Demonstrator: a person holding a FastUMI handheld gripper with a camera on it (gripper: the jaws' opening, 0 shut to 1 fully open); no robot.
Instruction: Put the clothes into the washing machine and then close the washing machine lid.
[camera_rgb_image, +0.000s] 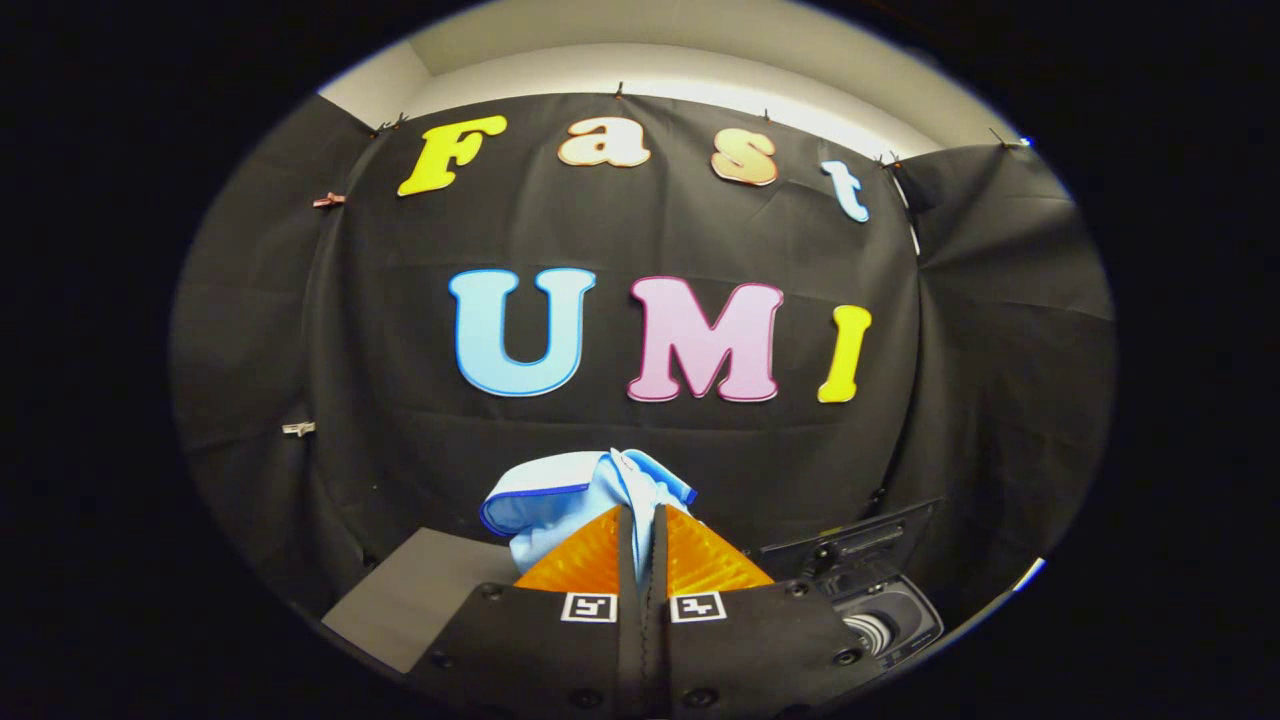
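Light blue cloth (585, 500), edged with a darker blue trim, is pinched between my two fingers (642, 540), which are pressed nearly together with only a thin fold of the fabric running down the gap between them. Most of the garment bunches up and spills to the left just ahead of my fingertips, lifted clear of the surfaces below. Behind it hangs the booth's black cloth wall (400, 330), pinned along the top, with a pale ceiling above. Low on the left, beneath and a little beyond my fingers, lies the grey corner of a table (410, 605). Low on the right, just beside my right finger, sits the washing machine (880, 600): a dark appliance whose lid stands raised at the far side, with a round opening showing below it, near my finger. The cloth is well apart from that opening, up and to its left.
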